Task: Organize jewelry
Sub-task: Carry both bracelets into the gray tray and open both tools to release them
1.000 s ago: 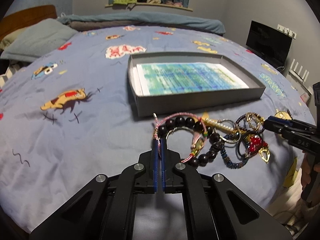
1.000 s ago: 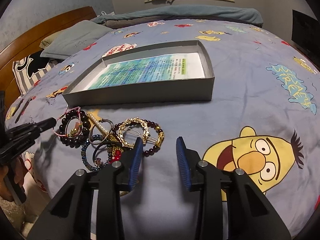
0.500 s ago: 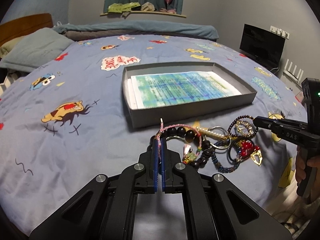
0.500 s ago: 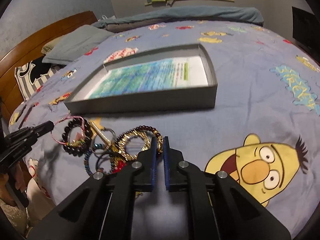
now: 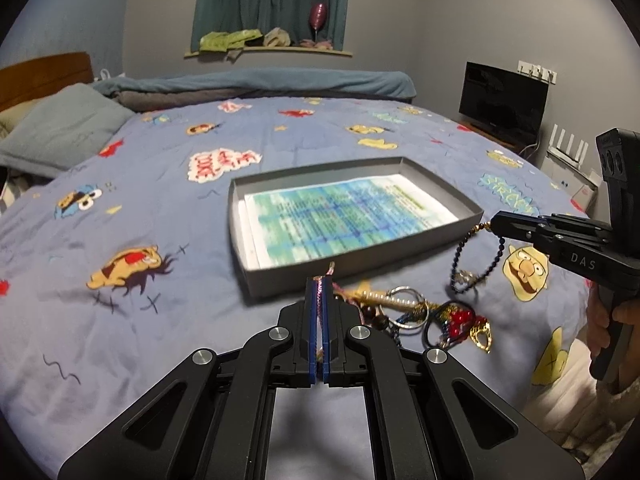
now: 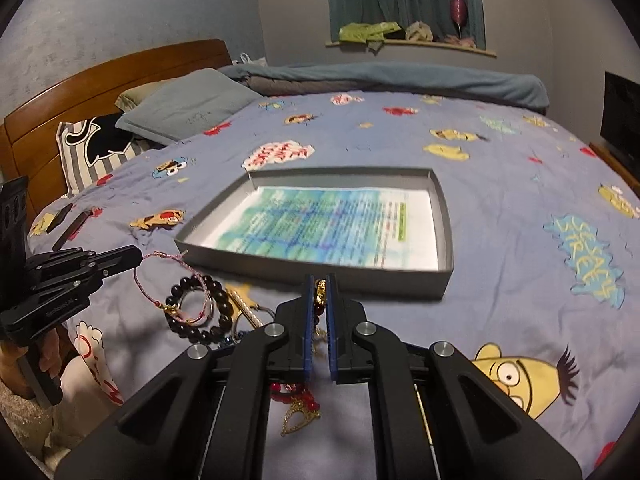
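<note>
A grey shallow box (image 5: 360,256) lined with blue-green printed paper lies on the bed; it also shows in the right wrist view (image 6: 444,280). My left gripper (image 5: 320,284) is shut on a pink string bracelet (image 6: 160,276) and lifts it just before the box's near wall. My right gripper (image 6: 320,284) is shut on a beaded gold-and-dark bracelet (image 5: 476,256), which hangs from its tips. A pile of jewelry (image 5: 432,316) stays on the blanket below, with a dark bead bracelet (image 6: 200,312).
The bed has a blue cartoon-print blanket (image 5: 160,184). Pillows (image 6: 184,108) and a wooden headboard (image 6: 80,88) are at the left. A black monitor (image 5: 502,100) stands off the bed at the right.
Both grippers have risen with their bracelets. The right gripper closed on the beaded bracelet a second ago and lifted it off the pile. The left gripper pulled the pink string up.
</note>
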`<state>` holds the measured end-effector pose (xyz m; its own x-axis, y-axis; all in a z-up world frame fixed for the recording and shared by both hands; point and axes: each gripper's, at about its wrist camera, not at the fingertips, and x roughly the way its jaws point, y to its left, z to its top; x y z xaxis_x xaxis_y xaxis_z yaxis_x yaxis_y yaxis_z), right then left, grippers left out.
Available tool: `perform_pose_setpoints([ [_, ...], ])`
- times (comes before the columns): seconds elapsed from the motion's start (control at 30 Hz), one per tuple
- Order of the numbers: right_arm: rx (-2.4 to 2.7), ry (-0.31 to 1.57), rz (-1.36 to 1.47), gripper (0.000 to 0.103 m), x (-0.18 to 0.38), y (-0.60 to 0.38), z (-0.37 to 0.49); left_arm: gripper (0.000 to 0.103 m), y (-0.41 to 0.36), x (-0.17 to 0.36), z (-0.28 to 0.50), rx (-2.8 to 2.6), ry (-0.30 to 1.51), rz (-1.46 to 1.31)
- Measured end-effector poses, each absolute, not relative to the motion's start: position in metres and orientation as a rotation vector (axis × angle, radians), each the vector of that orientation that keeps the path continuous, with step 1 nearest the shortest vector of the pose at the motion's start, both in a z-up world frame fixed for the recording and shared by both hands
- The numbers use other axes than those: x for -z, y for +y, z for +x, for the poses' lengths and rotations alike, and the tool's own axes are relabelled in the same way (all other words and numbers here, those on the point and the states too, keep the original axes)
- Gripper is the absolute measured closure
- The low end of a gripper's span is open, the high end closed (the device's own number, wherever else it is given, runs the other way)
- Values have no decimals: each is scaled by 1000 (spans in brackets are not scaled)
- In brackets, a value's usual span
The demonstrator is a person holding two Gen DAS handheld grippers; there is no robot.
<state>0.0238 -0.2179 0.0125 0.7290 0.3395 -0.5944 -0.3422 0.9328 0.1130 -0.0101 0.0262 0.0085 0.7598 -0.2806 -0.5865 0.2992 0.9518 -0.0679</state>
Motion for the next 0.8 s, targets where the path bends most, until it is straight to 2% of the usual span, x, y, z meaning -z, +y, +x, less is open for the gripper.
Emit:
perform_pose_setpoints([
  [0.13, -372, 619, -12, 99, -25, -220, 24, 100, 25, -15, -10, 321, 616, 38],
  [0.2, -371, 610, -16, 103, -29, -221, 25, 100, 26, -17, -9, 327, 613, 30],
  [0.4, -355, 597, -33, 103, -39, -222, 32, 100, 27, -20, -4, 325, 613, 17],
  [0.67, -317, 753, -3, 101, -1, -237, 46, 100, 29, -16, -5, 329, 632, 12],
  [0.7, -298, 777, -1, 98, 7, -241, 47, 100, 29, -15, -5, 329, 635, 12],
  [0.8, -251, 807, 0, 71, 21, -251, 46, 100, 31, -13, -4, 327, 642, 9],
])
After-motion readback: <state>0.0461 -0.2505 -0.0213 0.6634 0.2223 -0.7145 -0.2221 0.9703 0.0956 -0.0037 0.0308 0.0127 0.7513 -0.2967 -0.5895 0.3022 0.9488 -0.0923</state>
